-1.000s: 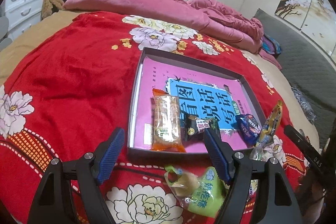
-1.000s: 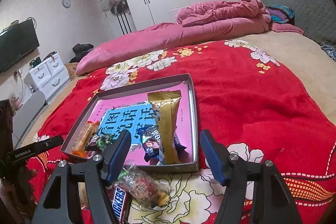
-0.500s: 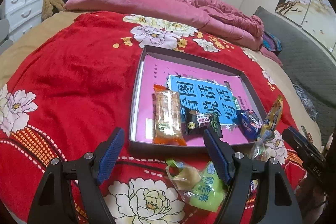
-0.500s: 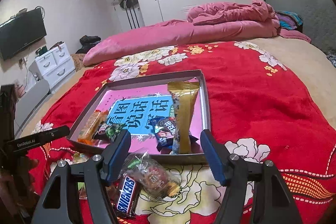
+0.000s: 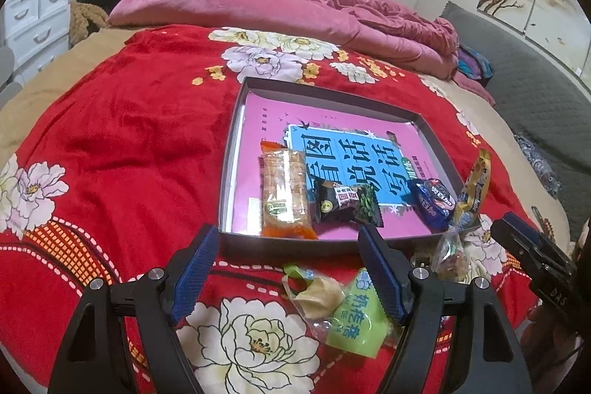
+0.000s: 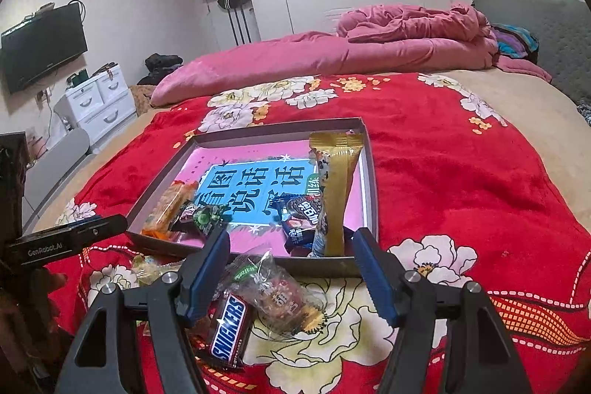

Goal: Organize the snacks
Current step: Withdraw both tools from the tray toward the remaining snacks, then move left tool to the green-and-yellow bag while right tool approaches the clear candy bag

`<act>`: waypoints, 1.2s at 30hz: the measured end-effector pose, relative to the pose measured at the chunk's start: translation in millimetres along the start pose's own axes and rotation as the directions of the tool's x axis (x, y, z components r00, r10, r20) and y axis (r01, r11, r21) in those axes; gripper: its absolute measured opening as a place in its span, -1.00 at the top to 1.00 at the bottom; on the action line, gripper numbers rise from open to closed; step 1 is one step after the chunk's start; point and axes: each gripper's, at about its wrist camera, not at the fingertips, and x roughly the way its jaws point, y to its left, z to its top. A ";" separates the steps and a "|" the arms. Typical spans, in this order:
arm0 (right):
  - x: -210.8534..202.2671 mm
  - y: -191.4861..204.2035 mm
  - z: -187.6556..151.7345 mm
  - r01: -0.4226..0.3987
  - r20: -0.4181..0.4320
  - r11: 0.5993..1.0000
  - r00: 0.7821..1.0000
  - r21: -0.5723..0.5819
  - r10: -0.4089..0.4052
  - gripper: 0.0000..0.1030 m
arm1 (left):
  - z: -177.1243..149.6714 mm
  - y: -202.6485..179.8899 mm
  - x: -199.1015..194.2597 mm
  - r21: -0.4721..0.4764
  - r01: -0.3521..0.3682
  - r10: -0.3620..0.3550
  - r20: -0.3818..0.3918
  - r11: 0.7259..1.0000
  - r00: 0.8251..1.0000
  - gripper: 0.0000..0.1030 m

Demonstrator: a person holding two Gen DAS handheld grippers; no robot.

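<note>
While both grippers hover with jaws spread wide and empty, the snack tray (image 5: 236, 150) has slid farther from the cameras.

Left gripper (image 5: 286, 268) now frames a green packet (image 5: 356, 324); right gripper (image 6: 290, 268) frames a Snickers bar (image 6: 229, 329), partly hidden behind its finger.

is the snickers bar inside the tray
No, the snickers bar lies on the red blanket in front of the tray, outside its near wall.
</note>
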 end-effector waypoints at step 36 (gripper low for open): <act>-9.9 20.1 -15.6 -0.014 -0.051 0.998 0.999 -0.065 0.011 -0.37 | -30.7 -2.6 -3.7 0.095 -0.049 0.060 -0.117 0.994 0.991 -0.53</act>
